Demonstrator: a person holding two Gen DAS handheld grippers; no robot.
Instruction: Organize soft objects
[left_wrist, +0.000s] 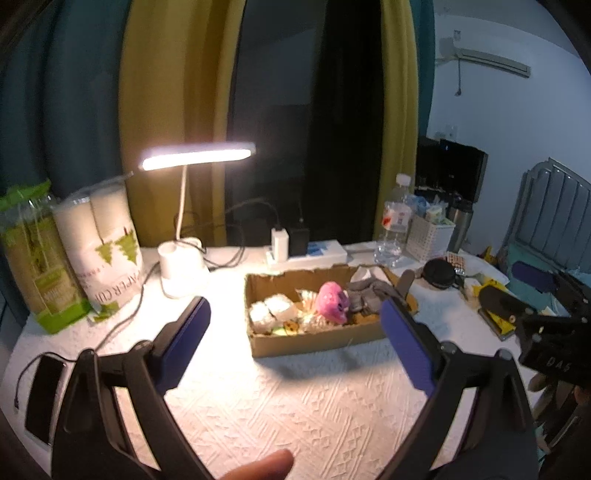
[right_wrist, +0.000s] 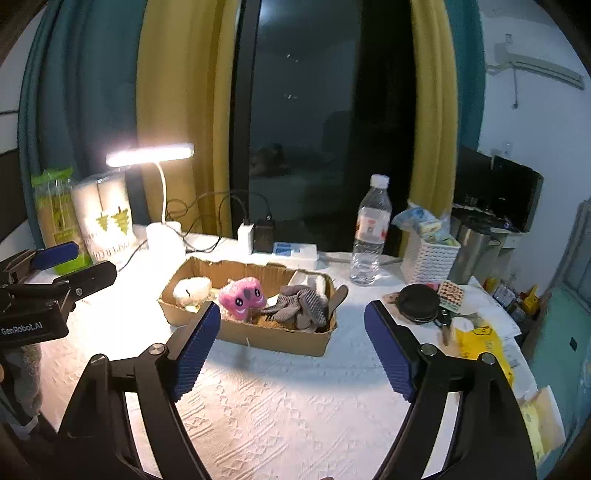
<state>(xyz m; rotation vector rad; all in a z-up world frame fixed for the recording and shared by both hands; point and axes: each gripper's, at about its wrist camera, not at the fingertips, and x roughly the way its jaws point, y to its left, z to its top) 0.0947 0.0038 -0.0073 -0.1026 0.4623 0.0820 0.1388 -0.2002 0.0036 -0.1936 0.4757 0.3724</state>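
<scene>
Both grippers hang above the white embossed tablecloth (right_wrist: 295, 413), pointing toward a shallow brown cardboard tray (right_wrist: 273, 339) that sits in the middle of the table.

The left gripper (left_wrist: 295, 343), black with blue ribbed pads, has its fingers spread wide with nothing between them. It is raised off the cloth and aimed at the tray's near wall; a bare fingertip shows at the bottom edge of its own view. From the right wrist view the same tool appears at the far left, level and held clear of the table.

The right gripper (right_wrist: 291, 350) is posed alike: fingers wide apart, empty, tilted down a little, with the tray framed between its tips.

Inside the tray lie the soft things. A pink plush toy with dark eyes (right_wrist: 242, 297) sits near the middle, a fluffy cream plush (right_wrist: 192, 290) is at the left end, and a pair of grey knitted gloves (right_wrist: 303, 306) is heaped at the right end.

Behind the tray a lit white desk lamp (right_wrist: 149, 157) shines, with a clear plastic water bottle (right_wrist: 369, 236) and a white woven basket (right_wrist: 428, 258) to the right.
</scene>
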